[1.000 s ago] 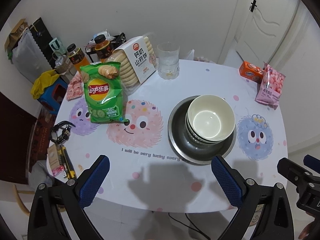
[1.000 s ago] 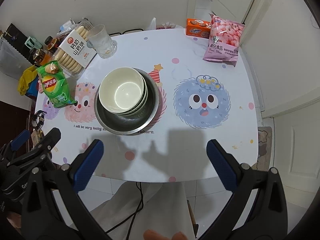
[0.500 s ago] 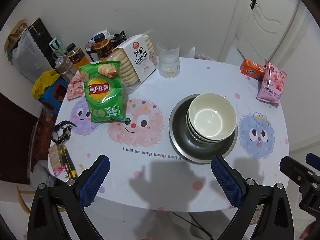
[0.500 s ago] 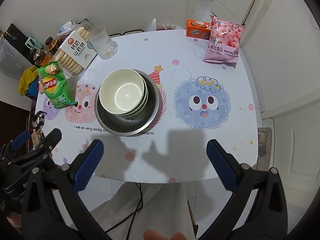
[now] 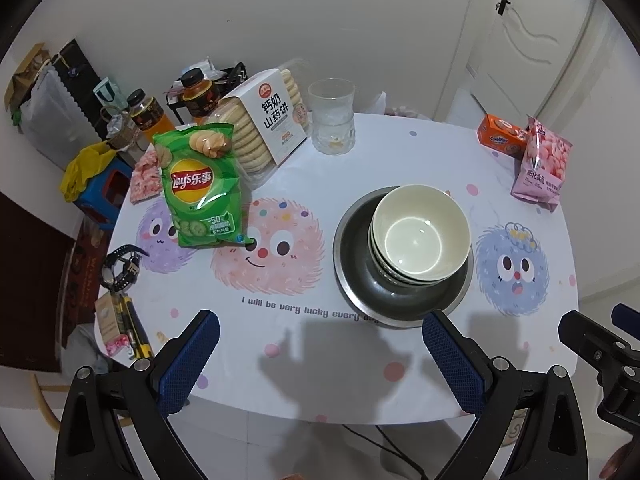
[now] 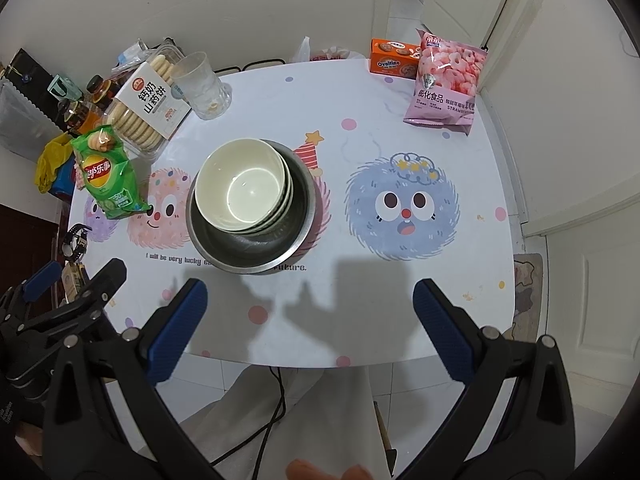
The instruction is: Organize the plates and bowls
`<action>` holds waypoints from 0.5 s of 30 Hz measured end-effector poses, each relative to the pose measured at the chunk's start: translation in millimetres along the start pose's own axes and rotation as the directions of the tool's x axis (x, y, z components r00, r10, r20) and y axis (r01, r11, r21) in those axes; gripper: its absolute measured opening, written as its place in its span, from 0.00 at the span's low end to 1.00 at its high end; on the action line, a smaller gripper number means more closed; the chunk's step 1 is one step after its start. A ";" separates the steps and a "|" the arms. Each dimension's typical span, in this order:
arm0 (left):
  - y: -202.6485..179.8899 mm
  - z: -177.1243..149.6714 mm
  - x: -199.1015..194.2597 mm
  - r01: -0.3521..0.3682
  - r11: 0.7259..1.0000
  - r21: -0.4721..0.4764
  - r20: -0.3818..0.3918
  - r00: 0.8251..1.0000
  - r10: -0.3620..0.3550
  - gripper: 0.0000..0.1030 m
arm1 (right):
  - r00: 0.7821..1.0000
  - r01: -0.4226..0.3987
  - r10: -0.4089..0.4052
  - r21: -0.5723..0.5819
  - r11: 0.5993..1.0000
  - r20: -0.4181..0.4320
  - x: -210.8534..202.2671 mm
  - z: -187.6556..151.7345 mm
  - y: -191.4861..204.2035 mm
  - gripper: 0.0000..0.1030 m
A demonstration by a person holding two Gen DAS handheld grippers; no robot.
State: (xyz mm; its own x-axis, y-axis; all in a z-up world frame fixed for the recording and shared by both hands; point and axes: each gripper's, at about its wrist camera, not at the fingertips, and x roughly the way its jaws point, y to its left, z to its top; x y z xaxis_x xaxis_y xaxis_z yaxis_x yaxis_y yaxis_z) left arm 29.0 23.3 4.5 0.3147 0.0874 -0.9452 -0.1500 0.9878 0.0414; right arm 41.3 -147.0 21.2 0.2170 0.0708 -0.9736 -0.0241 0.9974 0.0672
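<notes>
Plain white walls [image 5: 320,20], white panelled door [image 5: 532,40] with dark handle, pale tiled floor [image 6: 576,360], cartoon-printed white bench [image 6: 400,128], small blue stool [image 5: 106,188] beside it

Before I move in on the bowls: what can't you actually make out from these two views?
- Stack of cream bowls: exact count, both views; the top bowl covers the lower ones.
- Metal basin floor under the stack: hidden, both views.
- Bottles behind the chips bag: labels too small.

The stacked bowls [image 5: 420,236] looked glossy ceramic, the basin [image 5: 356,276] dull brushed metal, the tablecloth [image 6: 400,280] smooth and printed, the chip bag [image 5: 200,192] shiny plastic.
</notes>
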 end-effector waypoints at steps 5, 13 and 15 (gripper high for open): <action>-0.9 0.6 1.1 0.007 1.000 0.007 -0.004 1.000 -0.007 1.00 | 1.000 0.000 0.000 0.000 1.000 -0.001 -0.1 0.4 0.2 0.99; -1.7 -0.4 1.6 0.008 1.000 0.007 -0.008 1.000 -0.008 1.00 | 1.000 -0.001 0.001 0.001 1.000 -0.002 0.3 0.5 -0.4 0.99; -1.8 -0.5 1.7 0.008 1.000 0.008 -0.009 1.000 -0.008 1.00 | 1.000 -0.001 0.001 0.002 1.000 -0.002 0.0 0.4 -0.7 0.99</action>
State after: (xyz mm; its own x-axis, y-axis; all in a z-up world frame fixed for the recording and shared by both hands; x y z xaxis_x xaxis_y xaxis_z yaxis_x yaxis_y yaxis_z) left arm 29.4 21.6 2.6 0.3077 0.0781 -0.9483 -0.1401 0.9895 0.0360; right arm 41.8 -147.7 21.2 0.2153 0.0722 -0.9739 -0.0219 0.9974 0.0691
